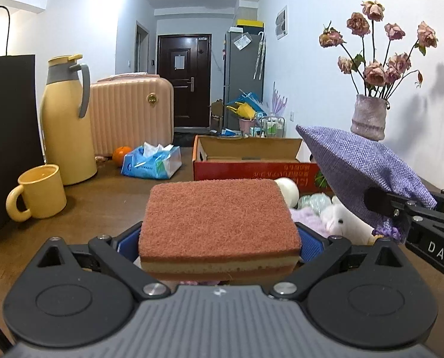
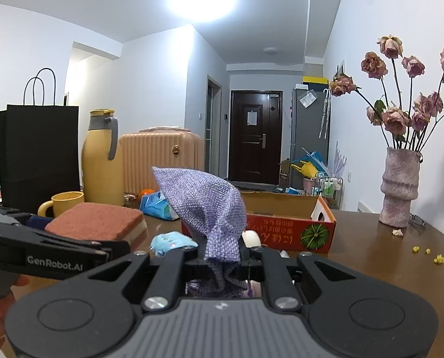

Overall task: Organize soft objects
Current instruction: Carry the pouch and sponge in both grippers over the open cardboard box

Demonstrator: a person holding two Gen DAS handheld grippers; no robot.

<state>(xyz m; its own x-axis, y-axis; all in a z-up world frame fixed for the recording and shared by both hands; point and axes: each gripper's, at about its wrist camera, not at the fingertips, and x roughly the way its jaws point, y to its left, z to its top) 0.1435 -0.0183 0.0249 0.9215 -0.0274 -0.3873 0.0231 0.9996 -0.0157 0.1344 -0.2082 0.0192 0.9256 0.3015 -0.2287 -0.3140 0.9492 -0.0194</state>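
Between our left tongs (image 1: 219,238), clamped on its sides, rides a sponge (image 1: 219,220), held above the table (image 1: 102,197). It looks light and springy; a side squeeze seems the right hold. Our right tongs (image 2: 222,256) pinch shut on the gathered neck of a purple pouch (image 2: 204,203), limp cloth that we judge will sag and swing. Ahead of both sits an open box (image 1: 246,155). Below the tongs, a plush toy (image 1: 341,220) and other soft things are partly hidden; the pouch's contents cannot be told.
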